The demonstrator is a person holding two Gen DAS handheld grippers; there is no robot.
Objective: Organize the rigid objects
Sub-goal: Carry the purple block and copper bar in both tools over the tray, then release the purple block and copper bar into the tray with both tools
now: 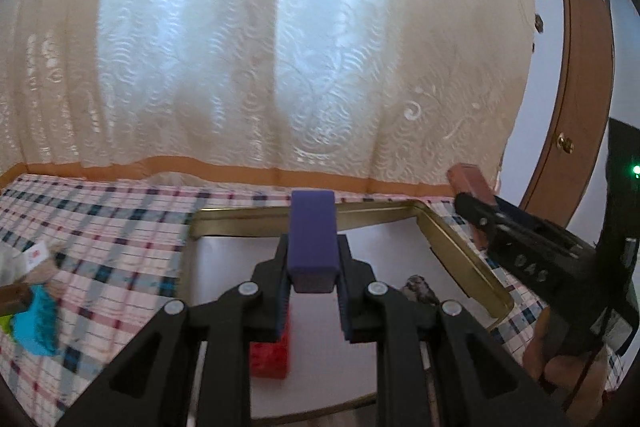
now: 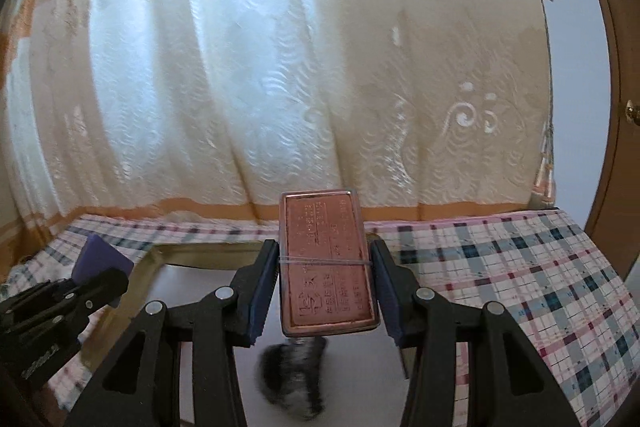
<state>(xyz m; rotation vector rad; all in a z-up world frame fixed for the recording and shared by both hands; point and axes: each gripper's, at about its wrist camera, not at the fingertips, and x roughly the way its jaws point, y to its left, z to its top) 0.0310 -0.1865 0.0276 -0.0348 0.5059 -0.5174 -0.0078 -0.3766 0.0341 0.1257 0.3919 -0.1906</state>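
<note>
My left gripper is shut on a purple block that sticks forward from its jaws, above a gold-rimmed tray with a white floor. Beneath it in the tray stands a red brick, with a dark stone to its right. My right gripper is shut on a copper-coloured embossed case with a thin band around it. It hovers over the tray and the blurred stone. Each view shows the other gripper: the right with the case, the left with the block.
A plaid cloth covers the surface around the tray. A turquoise object and a tagged soft item lie at the left. A lace curtain hangs behind, a brown door stands right. A hand holds the right gripper.
</note>
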